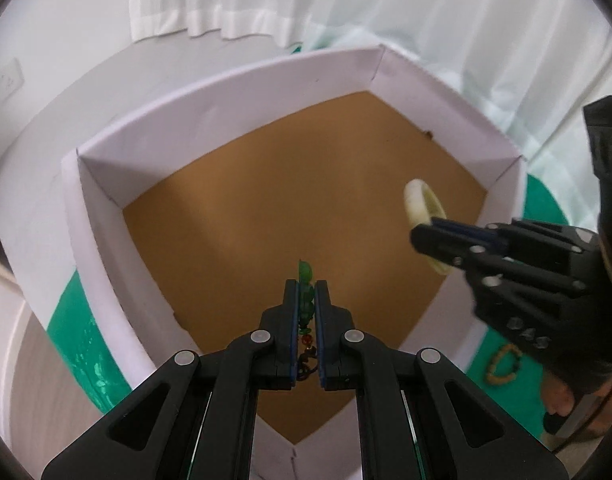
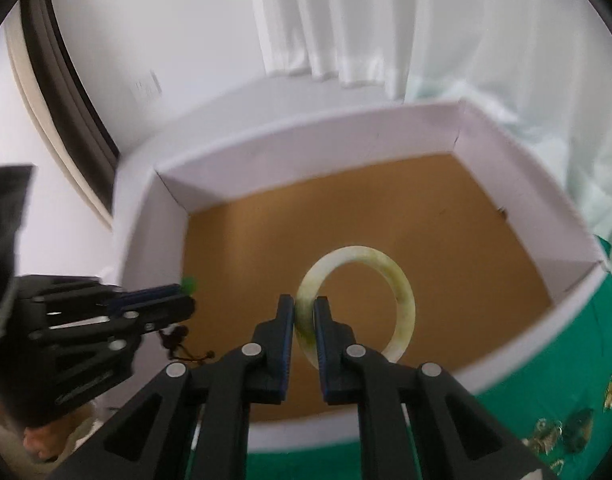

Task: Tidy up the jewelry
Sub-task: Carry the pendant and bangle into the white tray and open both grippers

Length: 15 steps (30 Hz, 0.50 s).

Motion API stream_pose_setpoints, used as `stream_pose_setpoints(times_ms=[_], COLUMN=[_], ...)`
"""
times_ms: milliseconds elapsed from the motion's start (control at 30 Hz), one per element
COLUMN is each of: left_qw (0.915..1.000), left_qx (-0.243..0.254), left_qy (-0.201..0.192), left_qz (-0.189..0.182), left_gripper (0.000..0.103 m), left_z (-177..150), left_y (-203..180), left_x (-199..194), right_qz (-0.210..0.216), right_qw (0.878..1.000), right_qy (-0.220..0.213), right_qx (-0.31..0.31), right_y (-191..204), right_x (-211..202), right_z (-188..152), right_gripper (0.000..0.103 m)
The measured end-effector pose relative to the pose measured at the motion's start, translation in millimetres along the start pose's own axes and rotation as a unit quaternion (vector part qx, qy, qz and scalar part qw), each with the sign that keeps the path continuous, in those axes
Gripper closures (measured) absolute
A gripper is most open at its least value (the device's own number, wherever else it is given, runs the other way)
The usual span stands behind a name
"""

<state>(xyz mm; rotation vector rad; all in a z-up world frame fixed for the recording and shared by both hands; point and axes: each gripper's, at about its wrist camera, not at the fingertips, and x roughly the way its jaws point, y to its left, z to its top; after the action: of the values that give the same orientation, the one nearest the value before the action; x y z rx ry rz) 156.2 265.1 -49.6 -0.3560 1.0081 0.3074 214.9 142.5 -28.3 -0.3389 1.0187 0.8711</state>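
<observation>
Right now I am holding both grippers over the white-walled box (image 1: 94,240) with the brown floor, which is sitting on a green cloth (image 2: 546,360). My left gripper (image 1: 306,292) is pinching a green bead pendant (image 1: 305,276) between its blue-edged jaws, which are standing nearly together; the green tip is poking out past the fingertips, and small red and dark beads with a dark cord (image 1: 306,360) are trailing back between the fingers. From the right wrist view the same gripper (image 2: 186,292) is hovering at the box's near-left edge, with the cord (image 2: 186,348) dangling under it. My right gripper (image 2: 305,312) is clamping a pale jade-coloured bangle (image 2: 402,296) by its near-left rim, jaws closed tight on the band, and the ring is hanging above the middle of the brown floor, tilted up toward the camera. In the left wrist view that gripper (image 1: 426,240) is reaching in from the right side, with the bangle (image 1: 416,196) sticking out beyond its tips. Outside the box, on the cloth near right, a yellow bead bracelet (image 1: 504,368) is lying, and several small gold-coloured pieces (image 2: 546,436) are scattered there too, too blurred for me to tell apart. White curtains (image 2: 326,20) are hanging behind the far wall of the box.
</observation>
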Motion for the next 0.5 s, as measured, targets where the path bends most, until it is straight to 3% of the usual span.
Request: stream_pose_setpoints(times_ms=[133,200,267,333,500], left_qw=[0.9999,0.9998,0.9996,0.9994,0.9973], left_qx=[-0.003,-0.01,-0.013,-0.007,0.033], left_qy=[0.01,0.014,0.009,0.001,0.019], left_qz=[0.012,0.013,0.021,0.033,0.063], left_gripper=[0.095,0.083,0.051,0.04,0.04], left_z=[-3,-5,-8,-12,-21], left_y=[5,8,9,7,-6], left_x=[9,10,6,5,15], right_qz=[-0.019,-0.02,-0.016,-0.016,-0.013], right_qw=[0.999,1.0,1.0,1.0,0.999], right_qy=[0.03,0.024,0.015,0.007,0.015], right_qx=[-0.003,0.006,0.016,0.018,0.031], right_y=[-2,-5,-10,-13,-20], right_x=[20,18,10,3,7], right_z=[-8,-10,-9,-9,-15], right_gripper=[0.088,0.086,0.082,0.081,0.08])
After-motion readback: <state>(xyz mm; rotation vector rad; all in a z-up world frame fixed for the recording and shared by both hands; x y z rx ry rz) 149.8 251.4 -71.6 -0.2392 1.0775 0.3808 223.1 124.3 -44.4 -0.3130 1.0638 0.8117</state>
